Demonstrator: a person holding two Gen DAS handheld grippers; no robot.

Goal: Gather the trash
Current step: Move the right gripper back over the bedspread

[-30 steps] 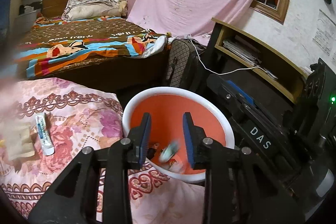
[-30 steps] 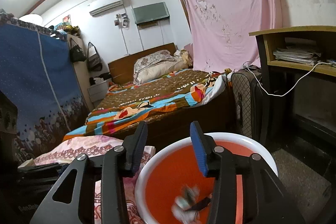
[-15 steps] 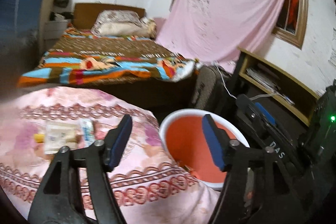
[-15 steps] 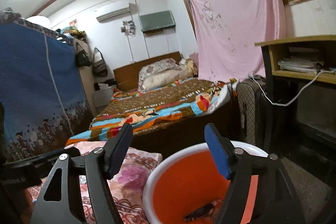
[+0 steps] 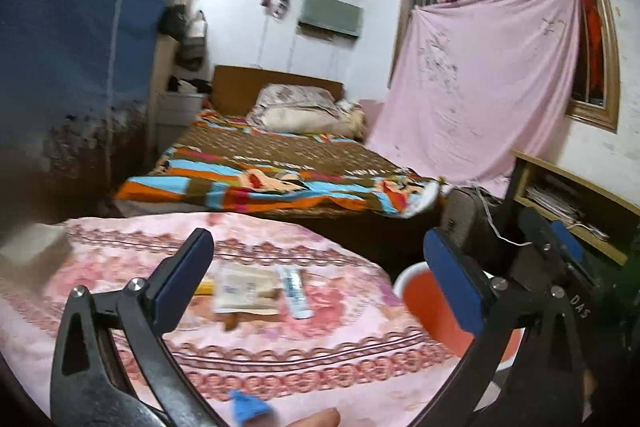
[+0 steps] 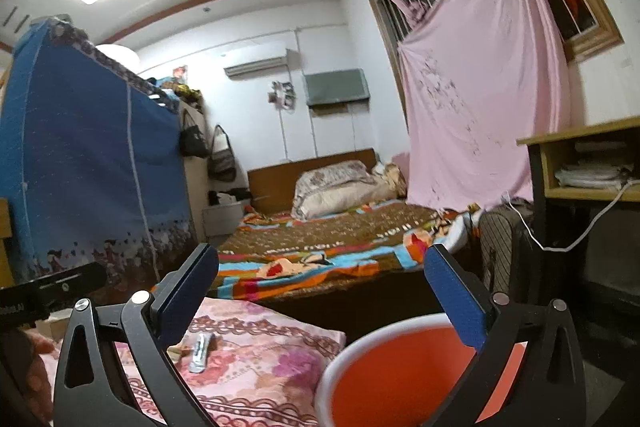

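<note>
Left wrist: left gripper (image 5: pixel 318 267) spread wide, empty. Tube (image 5: pixel 295 291) and flat packet (image 5: pixel 246 289) side by side mid pink cloth (image 5: pixel 320 367); orange bin (image 5: pixel 424 301) off its right edge.

Right wrist: right gripper (image 6: pixel 320 287) wide apart, empty, above bin (image 6: pixel 380 379); tube (image 6: pixel 200 347) near cloth's (image 6: pixel 260 379) far edge.

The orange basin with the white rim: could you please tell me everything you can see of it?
The basin is round and looks like plastic, with an orange inside and a thick white rim. It sits upright, low beside the edge of the pink flowered cloth, near the foot of the bed. The right gripper hangs open above it, touching nothing. In the left wrist view the basin is partly hidden behind the open left gripper. Its bottom is out of sight, so any contents cannot be told.
</note>
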